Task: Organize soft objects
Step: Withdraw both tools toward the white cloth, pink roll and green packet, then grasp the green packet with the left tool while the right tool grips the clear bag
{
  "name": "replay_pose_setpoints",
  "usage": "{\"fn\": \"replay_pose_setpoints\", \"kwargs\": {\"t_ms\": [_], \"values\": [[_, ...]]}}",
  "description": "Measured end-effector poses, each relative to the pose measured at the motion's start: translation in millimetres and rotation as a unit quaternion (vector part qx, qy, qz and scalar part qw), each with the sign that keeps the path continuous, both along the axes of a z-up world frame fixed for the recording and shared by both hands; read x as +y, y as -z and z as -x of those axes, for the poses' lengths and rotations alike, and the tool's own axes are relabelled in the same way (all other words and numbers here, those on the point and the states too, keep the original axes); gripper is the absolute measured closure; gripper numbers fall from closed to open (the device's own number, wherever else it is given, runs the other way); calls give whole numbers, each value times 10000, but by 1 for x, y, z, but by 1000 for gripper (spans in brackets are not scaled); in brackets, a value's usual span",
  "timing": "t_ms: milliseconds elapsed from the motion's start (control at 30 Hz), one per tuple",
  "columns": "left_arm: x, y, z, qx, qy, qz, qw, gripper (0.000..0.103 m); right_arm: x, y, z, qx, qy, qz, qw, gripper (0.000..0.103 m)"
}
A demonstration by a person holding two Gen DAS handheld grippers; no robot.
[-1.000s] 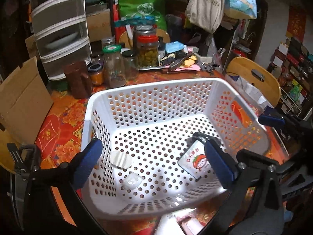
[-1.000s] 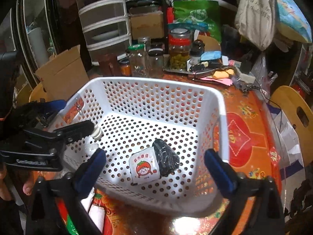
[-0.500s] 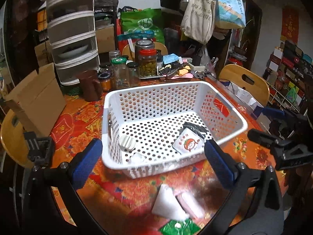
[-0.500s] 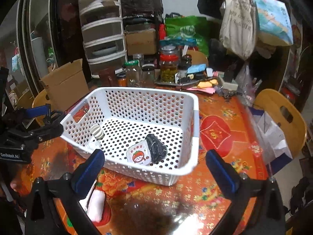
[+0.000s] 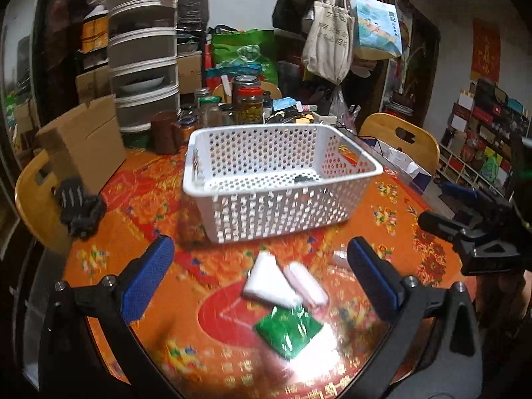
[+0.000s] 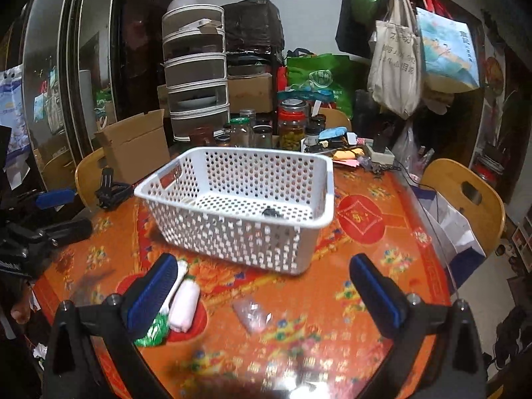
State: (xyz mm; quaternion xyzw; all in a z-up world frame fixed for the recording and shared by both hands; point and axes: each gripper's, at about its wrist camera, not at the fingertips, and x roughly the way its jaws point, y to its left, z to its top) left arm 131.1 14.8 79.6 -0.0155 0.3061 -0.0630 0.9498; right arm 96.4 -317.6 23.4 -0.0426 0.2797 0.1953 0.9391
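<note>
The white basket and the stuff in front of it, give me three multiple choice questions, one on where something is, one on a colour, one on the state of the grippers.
1. Where is the pink roll?
A. inside the white basket
B. on the tablecloth in front of the basket
C. on the yellow chair

2. What colour is the shiny packet nearest the left camera?
A. green
B. blue
C. black

3. How do the left gripper and right gripper stand?
A. both open and empty
B. left shut on a packet
C. right shut on the basket

Answers: 1 B, it lies beside the white packet outside the basket; 2 A, green foil; 3 A, blue pads spread wide, nothing between.
</note>
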Motion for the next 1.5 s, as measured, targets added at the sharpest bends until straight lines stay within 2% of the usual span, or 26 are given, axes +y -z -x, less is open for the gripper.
{"fn": "replay_pose_setpoints", "kwargs": {"t_ms": [167,300,467,533,900,1067,1267,1333,1500], "values": [[-1,40,21,257,-142,55,9996,0,-9,39,20,281,-95,-265,9992,0],[-12,80,25,580,25,111,9983,0,-8,71,29,539,-230,-343,9977,0],[-23,119,16,970,188,230,9948,0,-4,91,28,697,-274,-328,9966,4],[-26,127,11,1037,206,196,9942,0,-4,95,23,742,-231,-291,9966,10],[-42,141,-5,1188,300,53,9925,2,9,111,-12,991,-239,150,9947,12],[-42,147,-10,1268,280,63,9915,9,25,120,-34,1177,-353,449,9914,12],[-40,150,-11,1259,261,36,9917,21,40,126,-61,1336,-424,742,9873,24],[-39,149,-10,1233,290,62,9919,27,44,129,-68,1383,-455,803,9861,33],[-38,150,-8,1158,324,59,9927,33,52,133,-70,1390,-534,877,9850,52]]}}
